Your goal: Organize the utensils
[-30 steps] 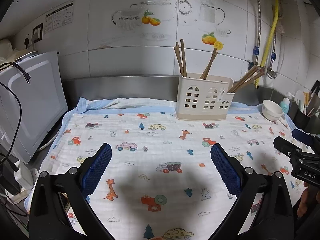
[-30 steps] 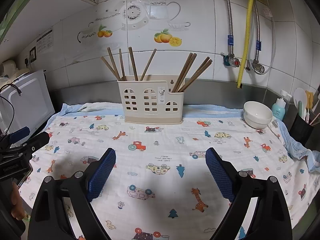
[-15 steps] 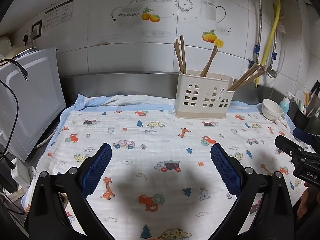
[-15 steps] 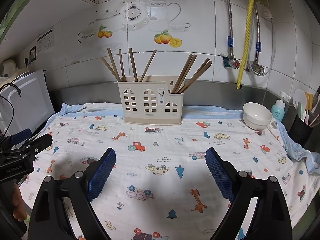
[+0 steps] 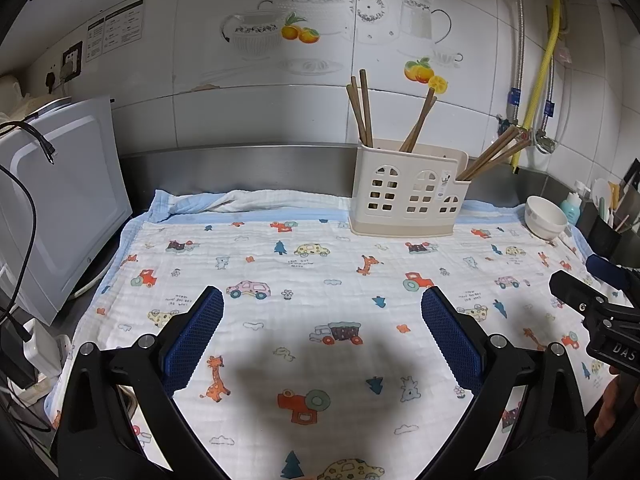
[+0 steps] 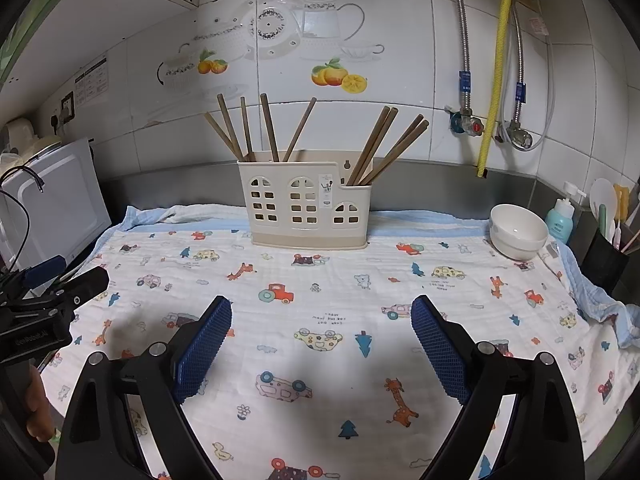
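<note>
Left wrist view: left gripper (image 5: 322, 320) is hanging over the cartoon-print cloth (image 5: 280, 280), jaws spread wide, nothing between the blue pads (image 5: 192, 336). Versus a second ago the frame is sitting slightly further back and lower: the chopstick holder (image 5: 408, 196) is reading a touch smaller and higher, and more of the white appliance (image 5: 60, 200) is showing on the left. So it looks like it's retreating, not reaching. Right gripper (image 5: 592, 308) is peeking in at the right edge, state unreadable from here.

Right wrist view: right gripper (image 6: 322, 328) is also wide open and empty, barely shifting over the last second. Holder (image 6: 304, 208) is standing at the back edge of the cloth (image 6: 360, 288), chopsticks (image 6: 272, 128) splaying in the taller left compartment, another bunch (image 6: 384, 148) leaning right in the lower one. White bowl (image 6: 518, 232) is sitting well right of it. No loose utensils on the cloth.

Judgement: everything is already binned, both tools are idling, so the task is likely done or between rounds.
</note>
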`<state>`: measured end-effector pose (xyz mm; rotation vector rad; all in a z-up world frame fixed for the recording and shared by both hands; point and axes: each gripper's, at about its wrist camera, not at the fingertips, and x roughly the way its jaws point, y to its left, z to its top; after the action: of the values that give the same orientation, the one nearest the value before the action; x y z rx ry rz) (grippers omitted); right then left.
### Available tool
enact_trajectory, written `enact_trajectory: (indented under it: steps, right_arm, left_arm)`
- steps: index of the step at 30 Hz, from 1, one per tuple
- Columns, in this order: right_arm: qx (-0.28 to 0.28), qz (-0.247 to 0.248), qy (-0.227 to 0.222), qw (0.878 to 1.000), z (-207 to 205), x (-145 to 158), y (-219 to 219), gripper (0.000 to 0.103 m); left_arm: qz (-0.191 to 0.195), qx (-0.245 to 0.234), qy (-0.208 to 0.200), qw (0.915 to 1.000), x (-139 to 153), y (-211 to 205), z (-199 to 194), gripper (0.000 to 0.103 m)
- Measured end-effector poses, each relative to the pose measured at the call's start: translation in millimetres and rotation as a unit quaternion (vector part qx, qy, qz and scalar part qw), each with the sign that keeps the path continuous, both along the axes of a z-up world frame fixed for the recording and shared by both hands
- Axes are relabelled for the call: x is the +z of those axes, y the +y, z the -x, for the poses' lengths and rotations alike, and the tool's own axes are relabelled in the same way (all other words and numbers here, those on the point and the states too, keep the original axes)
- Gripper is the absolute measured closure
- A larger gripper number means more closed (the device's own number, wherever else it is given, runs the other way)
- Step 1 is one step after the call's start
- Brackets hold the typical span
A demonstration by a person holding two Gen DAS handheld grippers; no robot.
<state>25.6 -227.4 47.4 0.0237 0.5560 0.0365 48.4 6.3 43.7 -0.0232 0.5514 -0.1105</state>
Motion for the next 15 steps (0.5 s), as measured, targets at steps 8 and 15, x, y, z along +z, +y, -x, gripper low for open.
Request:
enact_trajectory:
  steps: [8,15]
  right_arm:
    - [-0.001,-0.002,0.0,1.0,-0.2,-0.6,-0.5,0.015]
    - [0.002,-0.002,0.002,1.0,-1.0,-1.9,0.9,0.015]
  left_arm:
    - [0.0,0.001,0.0,1.0,1.0,-1.3,-0.4,0.005]
    - [-0.001,0.001,0.001,1.0,0.8,-2.0,-1.2,0.005]
